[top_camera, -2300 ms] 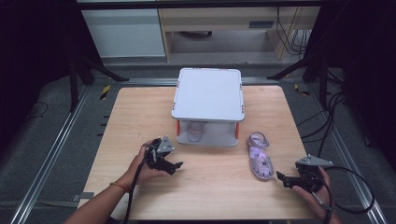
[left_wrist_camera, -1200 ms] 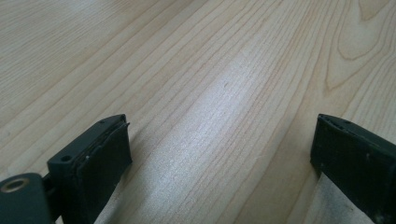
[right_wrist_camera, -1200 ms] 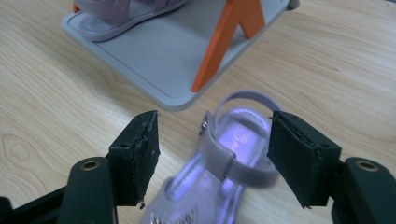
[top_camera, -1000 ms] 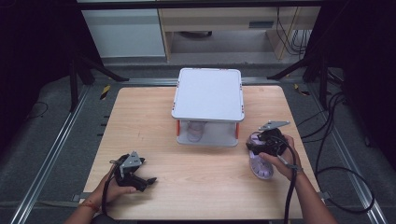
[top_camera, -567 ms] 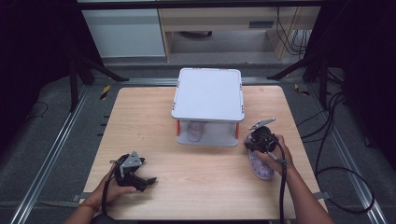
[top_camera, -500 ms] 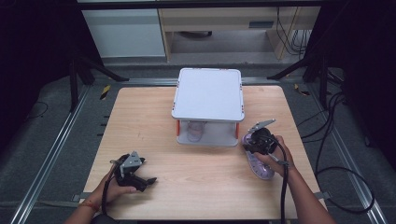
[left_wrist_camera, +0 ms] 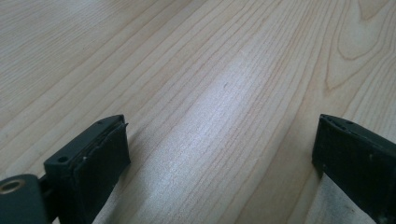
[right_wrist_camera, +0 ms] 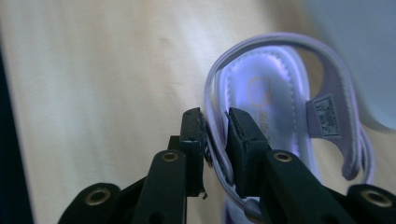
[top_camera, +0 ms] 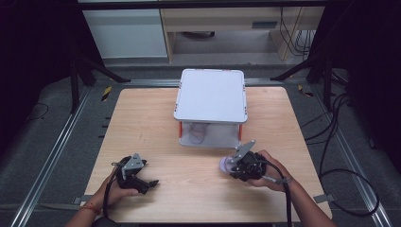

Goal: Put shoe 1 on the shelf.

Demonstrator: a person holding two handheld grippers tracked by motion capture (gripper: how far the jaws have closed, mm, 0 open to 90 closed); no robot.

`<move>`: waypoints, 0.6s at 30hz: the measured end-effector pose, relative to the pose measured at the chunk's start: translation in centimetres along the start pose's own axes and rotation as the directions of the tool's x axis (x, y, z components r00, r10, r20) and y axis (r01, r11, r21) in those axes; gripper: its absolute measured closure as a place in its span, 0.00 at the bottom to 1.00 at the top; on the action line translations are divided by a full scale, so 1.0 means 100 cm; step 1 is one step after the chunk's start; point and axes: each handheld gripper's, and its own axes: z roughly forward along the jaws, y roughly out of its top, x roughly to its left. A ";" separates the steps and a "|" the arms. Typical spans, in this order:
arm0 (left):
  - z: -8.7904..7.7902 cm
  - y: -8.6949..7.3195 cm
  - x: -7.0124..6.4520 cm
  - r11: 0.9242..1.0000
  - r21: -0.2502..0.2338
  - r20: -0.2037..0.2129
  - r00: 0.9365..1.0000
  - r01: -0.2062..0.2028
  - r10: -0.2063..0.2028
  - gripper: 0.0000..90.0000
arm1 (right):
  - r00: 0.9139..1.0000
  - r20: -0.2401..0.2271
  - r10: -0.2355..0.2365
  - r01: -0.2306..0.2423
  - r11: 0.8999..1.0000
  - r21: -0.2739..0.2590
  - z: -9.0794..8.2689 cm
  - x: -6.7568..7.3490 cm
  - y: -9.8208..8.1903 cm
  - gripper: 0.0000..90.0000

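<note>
Right gripper (right_wrist_camera: 215,126): its two black jaws are pinched on the side strap of the purple sandal (right_wrist_camera: 275,107). One jaw is outside the strap and one is inside.
Purple sandal: it sticks out past the tips of the right gripper. In the high view the right gripper (top_camera: 239,166) covers most of the purple sandal (top_camera: 226,163), and a bit of it peeks out on the side toward the left gripper.
Right hand (top_camera: 267,168): it holds the right gripper from behind, near the front edge of the wooden table (top_camera: 142,118).
Box with white lid (top_camera: 211,96): it stands just past the right gripper, farther from the person. Something pale shows through its clear wall, but it is too blurry to tell what.
Left gripper (left_wrist_camera: 219,154): its jaws are spread wide with bare wood between them. In the high view the left gripper (top_camera: 142,182) is well apart from the sandal, held by the left hand (top_camera: 113,189).
</note>
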 end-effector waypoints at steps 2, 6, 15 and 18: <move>0.000 0.000 0.000 1.000 0.000 0.000 1.000 0.000 0.000 0.03 | 0.998 -0.044 -0.048 0.049 0.999 0.017 0.005 0.011 0.003 0.84; 0.000 0.000 0.000 1.000 0.000 0.000 1.000 0.000 0.000 0.03 | 0.996 -0.057 -0.062 0.063 0.998 0.027 0.007 0.019 0.003 0.79; 0.000 0.000 0.000 1.000 0.001 -0.001 1.000 0.001 -0.001 0.03 | 0.998 -0.024 0.066 -0.067 0.997 -0.034 0.013 0.025 0.012 0.59; 0.000 0.000 0.000 1.000 0.001 -0.001 1.000 0.001 -0.001 0.03 | 0.995 0.017 0.101 -0.101 0.995 -0.017 0.022 0.026 0.019 0.58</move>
